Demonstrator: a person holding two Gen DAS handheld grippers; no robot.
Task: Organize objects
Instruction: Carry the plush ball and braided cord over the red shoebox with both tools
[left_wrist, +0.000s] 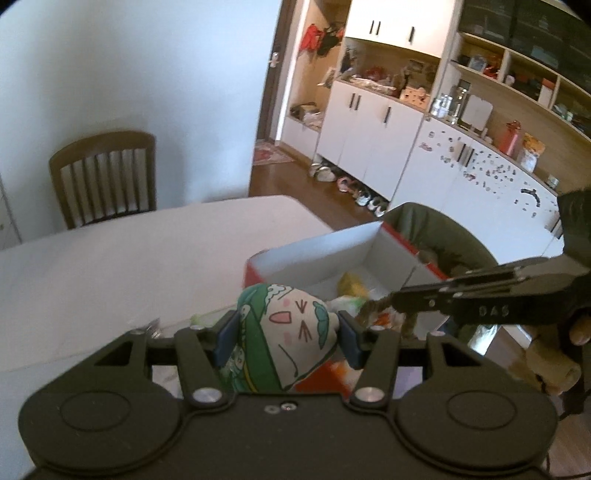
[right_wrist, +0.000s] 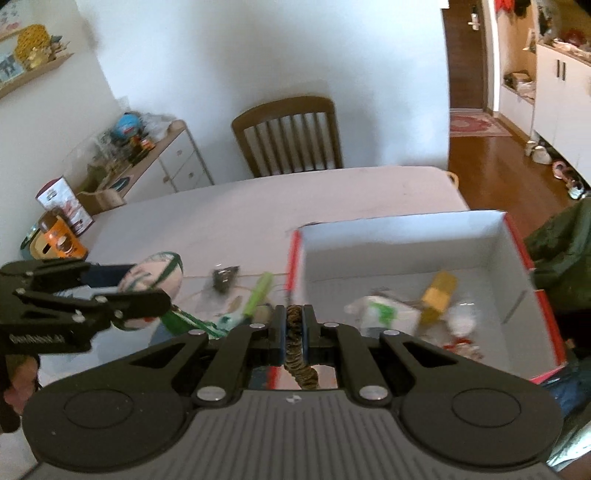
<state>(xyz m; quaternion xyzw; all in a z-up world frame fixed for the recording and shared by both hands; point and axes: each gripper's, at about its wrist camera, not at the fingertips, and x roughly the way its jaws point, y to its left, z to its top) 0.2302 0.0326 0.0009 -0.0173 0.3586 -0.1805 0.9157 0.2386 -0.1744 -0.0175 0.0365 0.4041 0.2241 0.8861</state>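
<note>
A soft pouch (left_wrist: 291, 325) printed with a cartoon face is pinched in the left tongs (left_wrist: 288, 332), held above the bench (left_wrist: 110, 266); a brown braided cord (right_wrist: 297, 343) is clamped in the right tongs (right_wrist: 294, 332), its long axis running along the fingers; the open box (right_wrist: 406, 240) lies at two o'clock from both, nearer the right tongs; loose items remain on the bench at eleven o'clock.

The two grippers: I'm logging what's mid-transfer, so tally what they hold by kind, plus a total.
Green-and-white printed fabric pouch with a cartoon face, in the left gripper: 1
Brown braided cord, in the right gripper: 1
Total: 2
</note>
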